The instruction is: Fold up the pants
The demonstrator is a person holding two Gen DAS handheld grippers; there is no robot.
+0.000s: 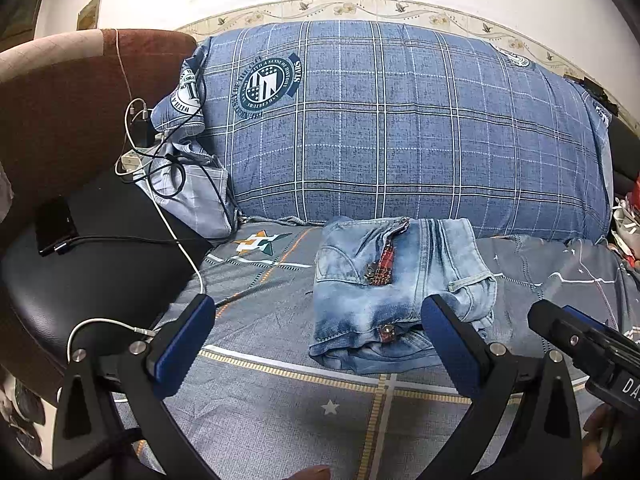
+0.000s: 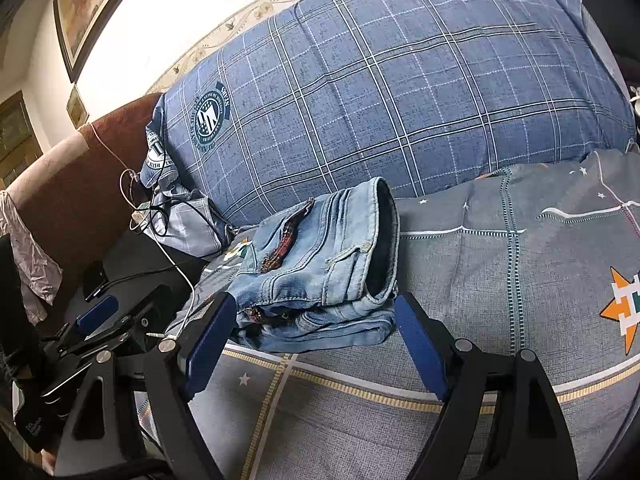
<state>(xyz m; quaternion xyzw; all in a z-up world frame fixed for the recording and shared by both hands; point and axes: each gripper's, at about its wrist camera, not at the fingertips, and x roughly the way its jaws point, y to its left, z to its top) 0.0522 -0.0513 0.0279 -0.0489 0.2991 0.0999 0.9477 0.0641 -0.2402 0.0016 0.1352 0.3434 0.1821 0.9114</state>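
Light blue denim pants [image 1: 392, 292] lie folded in a compact bundle on the grey patterned bedsheet [image 1: 280, 392], a red patch on top. They also show in the right wrist view [image 2: 320, 268]. My left gripper [image 1: 316, 316] is open and empty, just in front of the bundle, its right finger overlapping the bundle's near right corner. My right gripper [image 2: 316, 320] is open and empty, its fingers straddling the bundle's near edge without holding it. The right gripper also shows at the right of the left wrist view [image 1: 580, 340].
A large blue plaid pillow [image 1: 400, 120] lies behind the pants. At left a black and brown chair [image 1: 60, 160] holds a phone [image 1: 56, 228], a charger and tangled cables [image 1: 160, 160]. The left gripper shows in the right wrist view [image 2: 96, 320].
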